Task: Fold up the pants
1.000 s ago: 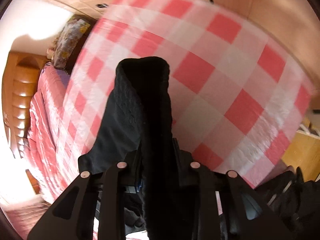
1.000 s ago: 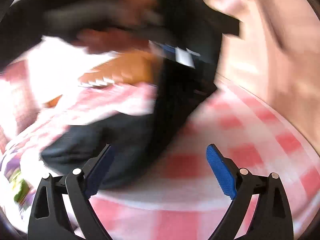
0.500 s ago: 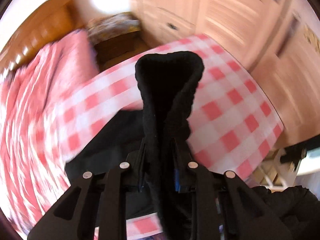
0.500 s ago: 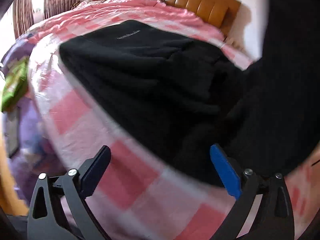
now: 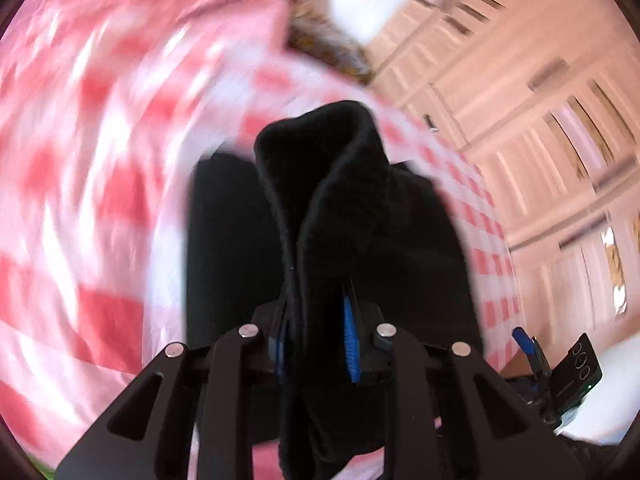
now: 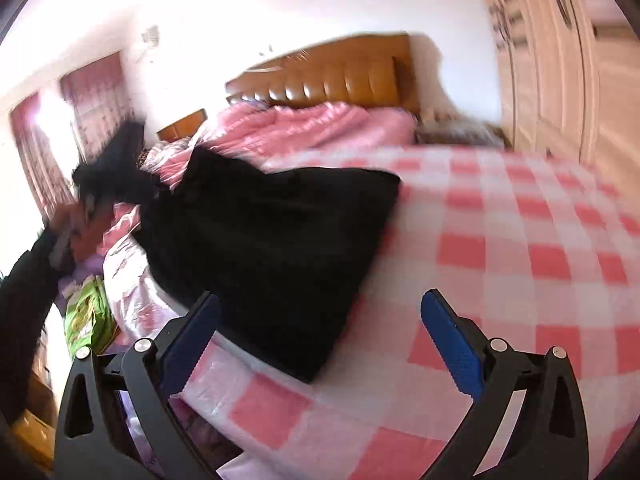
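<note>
Left gripper (image 5: 316, 340) clenched on black pants (image 6: 272, 240); right gripper (image 6: 320, 340) released over checkered cloth (image 6: 520, 240); wardrobe (image 6: 560, 60) beyond

We note black matt fleece-like cloth pants (image 6: 272, 240), a pink-and-white checked woven cloth cover (image 6: 520, 248), a glossy pink satin quilt (image 6: 304, 124), and a glossy tufted brown headboard (image 6: 336, 76).
</note>
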The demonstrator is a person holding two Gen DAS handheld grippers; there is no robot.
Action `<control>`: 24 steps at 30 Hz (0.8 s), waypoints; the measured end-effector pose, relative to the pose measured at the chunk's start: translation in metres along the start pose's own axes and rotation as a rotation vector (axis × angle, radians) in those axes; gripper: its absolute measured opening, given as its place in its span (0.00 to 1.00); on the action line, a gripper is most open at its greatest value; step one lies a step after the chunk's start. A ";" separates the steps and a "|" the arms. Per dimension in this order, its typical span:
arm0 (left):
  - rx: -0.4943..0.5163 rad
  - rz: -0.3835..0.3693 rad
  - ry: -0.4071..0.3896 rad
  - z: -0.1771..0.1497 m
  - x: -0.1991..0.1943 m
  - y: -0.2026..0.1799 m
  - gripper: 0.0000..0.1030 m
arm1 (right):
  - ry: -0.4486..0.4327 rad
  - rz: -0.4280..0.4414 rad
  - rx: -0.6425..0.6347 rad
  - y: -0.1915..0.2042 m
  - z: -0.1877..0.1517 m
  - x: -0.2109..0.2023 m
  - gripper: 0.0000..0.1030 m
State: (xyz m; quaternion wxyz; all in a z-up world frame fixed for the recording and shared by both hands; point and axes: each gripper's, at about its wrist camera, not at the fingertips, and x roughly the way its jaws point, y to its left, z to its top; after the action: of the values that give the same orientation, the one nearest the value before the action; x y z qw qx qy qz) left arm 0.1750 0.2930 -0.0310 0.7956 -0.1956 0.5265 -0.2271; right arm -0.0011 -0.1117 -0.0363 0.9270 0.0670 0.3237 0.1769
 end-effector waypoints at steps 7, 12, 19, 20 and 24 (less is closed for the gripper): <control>-0.087 -0.141 -0.119 -0.013 -0.013 0.016 0.18 | 0.112 0.080 0.117 -0.005 0.005 0.048 0.95; 0.014 -0.134 -0.191 -0.006 -0.065 -0.025 0.16 | 0.030 0.096 0.159 -0.009 0.021 0.040 0.95; -0.262 0.073 -0.133 -0.029 -0.027 0.090 0.03 | 0.049 0.138 0.167 -0.013 0.031 0.059 0.95; -0.296 0.056 -0.147 -0.037 -0.029 0.100 0.03 | 0.067 0.141 0.168 -0.014 0.034 0.067 0.95; -0.238 0.174 -0.301 -0.056 -0.064 0.057 0.32 | 0.064 0.112 0.144 -0.007 0.045 0.083 0.95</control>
State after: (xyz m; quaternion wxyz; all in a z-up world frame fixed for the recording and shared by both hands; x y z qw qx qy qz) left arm 0.1100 0.3722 -0.0355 0.8533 -0.2734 0.4397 -0.0619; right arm 0.0894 -0.0879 -0.0509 0.8976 0.1460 0.3608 0.2069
